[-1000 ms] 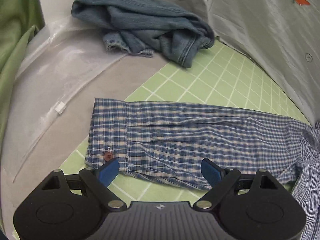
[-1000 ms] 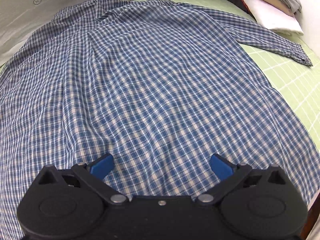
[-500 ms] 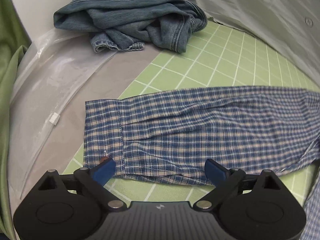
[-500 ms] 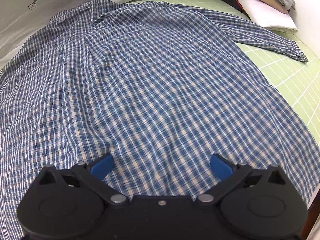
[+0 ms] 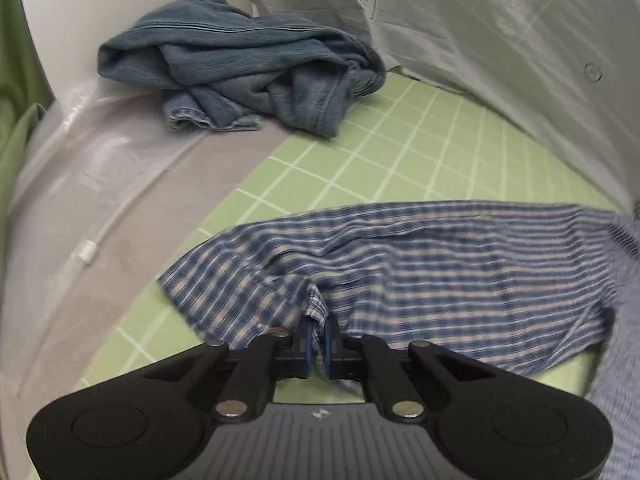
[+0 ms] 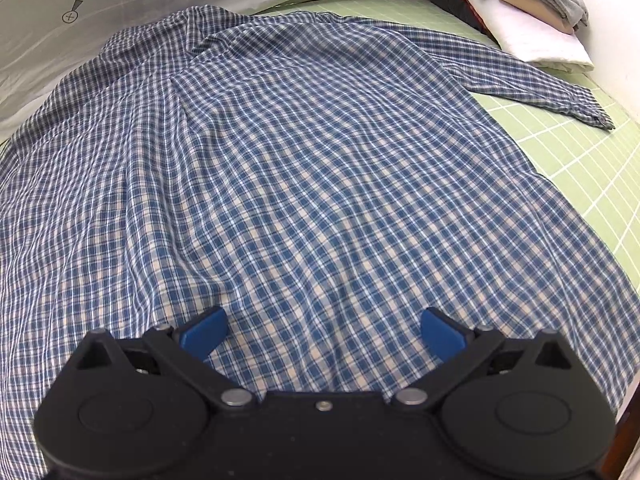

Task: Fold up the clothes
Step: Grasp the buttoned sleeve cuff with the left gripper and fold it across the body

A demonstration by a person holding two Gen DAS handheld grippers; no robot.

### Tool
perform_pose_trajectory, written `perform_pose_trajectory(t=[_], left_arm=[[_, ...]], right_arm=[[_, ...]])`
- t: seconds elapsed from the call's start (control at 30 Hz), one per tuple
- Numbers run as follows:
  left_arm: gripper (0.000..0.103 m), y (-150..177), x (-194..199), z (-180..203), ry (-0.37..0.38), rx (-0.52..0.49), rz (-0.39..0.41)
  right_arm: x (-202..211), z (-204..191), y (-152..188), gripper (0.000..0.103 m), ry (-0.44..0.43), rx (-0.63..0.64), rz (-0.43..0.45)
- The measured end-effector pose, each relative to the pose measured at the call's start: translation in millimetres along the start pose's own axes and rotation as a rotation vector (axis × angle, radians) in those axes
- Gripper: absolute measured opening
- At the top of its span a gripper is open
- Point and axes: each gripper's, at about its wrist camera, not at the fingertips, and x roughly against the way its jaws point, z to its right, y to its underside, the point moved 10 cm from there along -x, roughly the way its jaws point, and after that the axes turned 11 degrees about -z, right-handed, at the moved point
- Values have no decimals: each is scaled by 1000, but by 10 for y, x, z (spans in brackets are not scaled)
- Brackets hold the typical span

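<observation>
Your left tongs [image 5: 316,334] are clamped on the sleeve [image 5: 400,272] near its cuff; lift it clear and carry it right across the shirt [image 6: 300,184]. Keep your right tongs [image 6: 322,332], gaping and empty, over the near hem.

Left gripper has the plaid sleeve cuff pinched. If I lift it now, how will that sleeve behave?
Likely floppy: the sleeve already bunches into folds where the left gripper pinches it. Probably light, as thin woven cloth, so it should rise easily and drape. It may drag the shirt body, which lies spread flat and is not held by the open right gripper.
</observation>
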Motion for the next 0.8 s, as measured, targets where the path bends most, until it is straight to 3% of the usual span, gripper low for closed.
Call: perform_pose_trajectory(t=[0.07, 0.3, 0.53, 0.6, 0.63, 0.67, 0.7, 0.8], left_arm=[[4, -33, 74, 171, 9, -37, 25], [4, -62, 427, 1163, 176, -146, 89], [5, 346, 884, 2514, 402, -386, 77], [17, 479, 886, 2843, 439, -428, 31], [41, 546, 888, 3007, 457, -448, 8], [74, 571, 869, 3056, 450, -451, -2], [86, 596, 849, 3105, 443, -453, -13], [90, 595, 777, 3074, 392, -465, -12]], right_arm=[[-9, -9, -3, 103, -3, 7, -7], [-6, 0, -21, 103, -17, 39, -23], [128, 266, -240, 103, -5, 9, 49], [166, 370, -369, 103, 8, -3, 77], [178, 409, -426, 103, 20, -6, 89], [183, 446, -492, 103, 32, 3, 100], [187, 478, -554, 103, 44, 11, 110], [181, 395, -675, 103, 46, 38, 118]])
